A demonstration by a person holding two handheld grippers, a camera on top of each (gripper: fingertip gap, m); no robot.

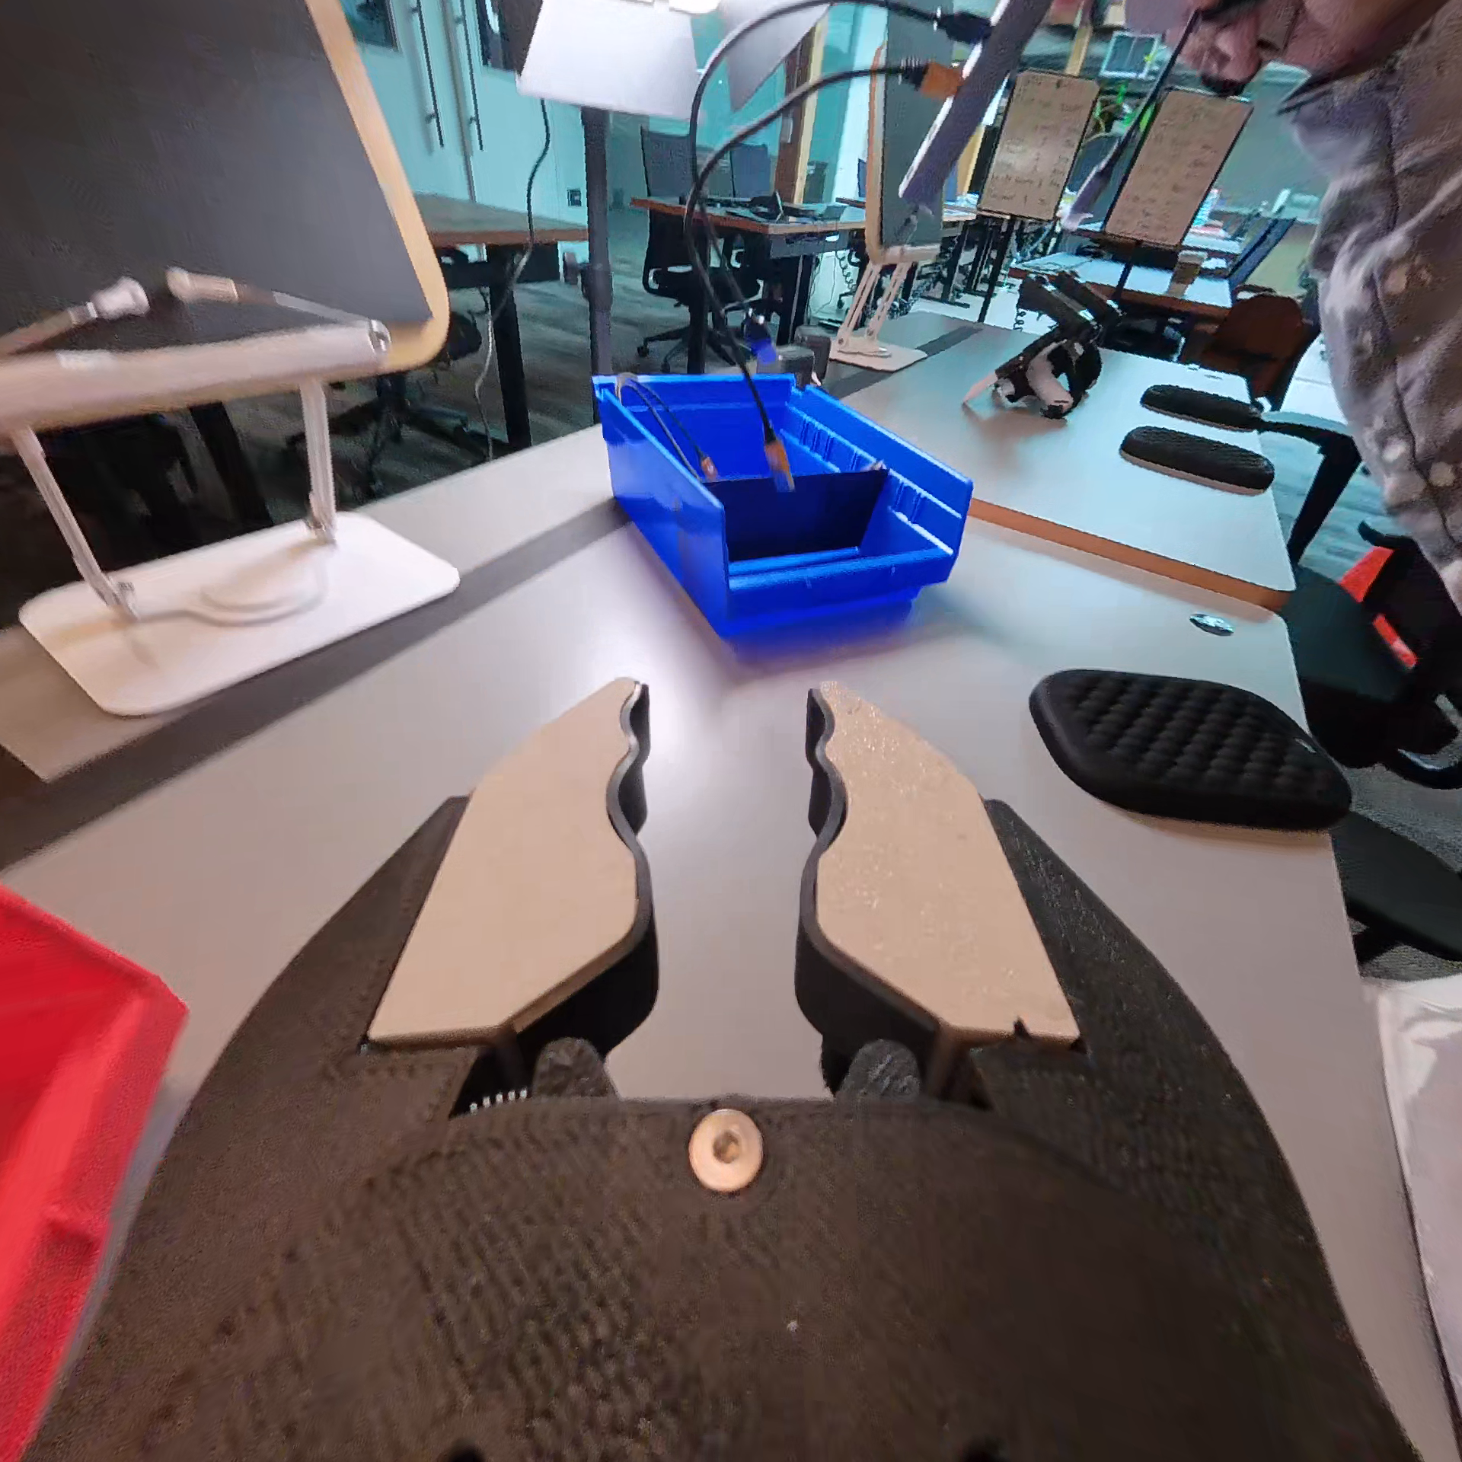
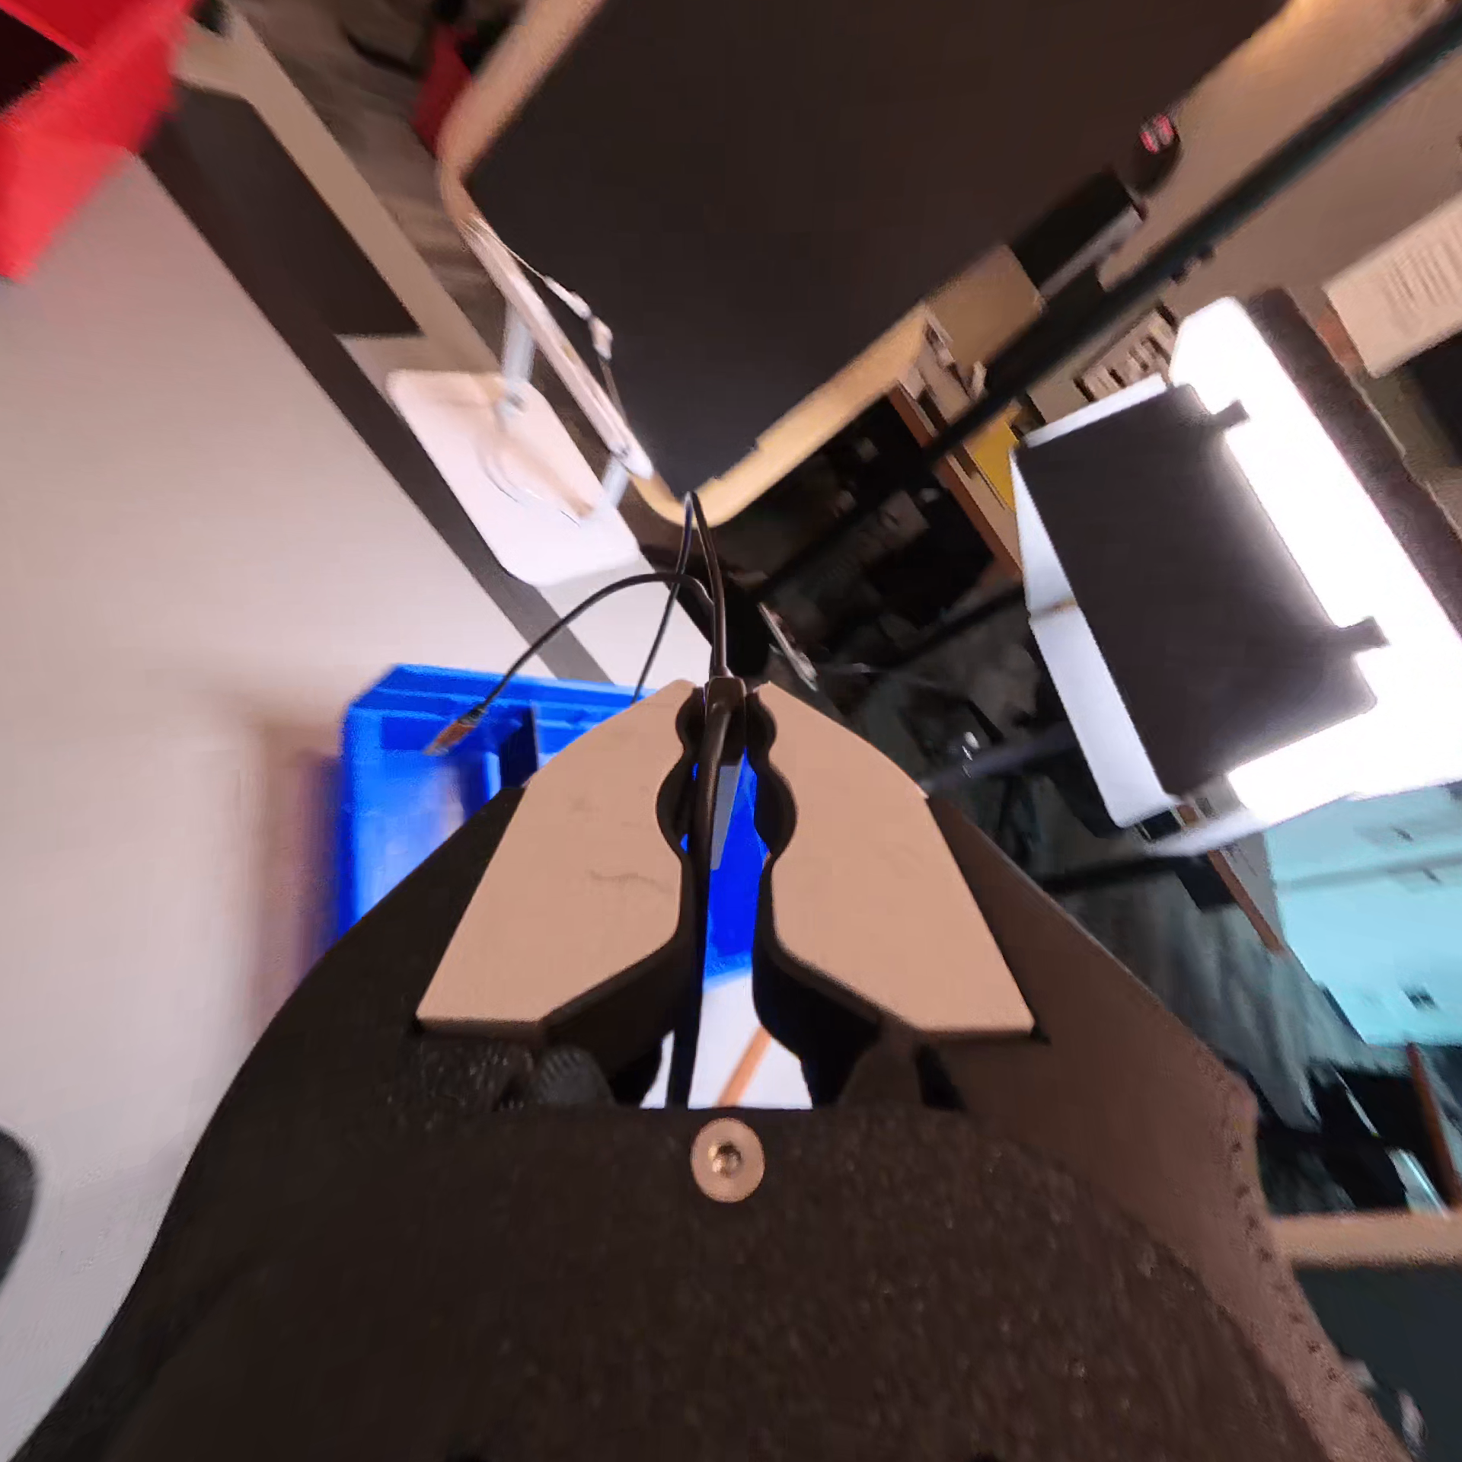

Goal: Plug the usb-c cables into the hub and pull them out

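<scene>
Left hand-held gripper (image 1: pixel 724 732): jaws wide apart, empty, above the grey counter (image 1: pixel 791 657).
Right hand-held gripper (image 2: pixel 724 692): closed on thin black usb-c cables (image 2: pixel 716 609), raised high.
Left wrist view only: cable plugs (image 1: pixel 779 463) dangling into the blue plastic bin (image 1: pixel 838 585); black padded rest (image 1: pixel 1187 748).
Hub: a flat grey piece (image 2: pixel 726 799) between the right jaws; identity unclear.

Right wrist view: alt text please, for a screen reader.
The right gripper is shut on thin black cables above a blue bin; one loose connector dangles over it. The view is tilted and motion-blurred.
</scene>
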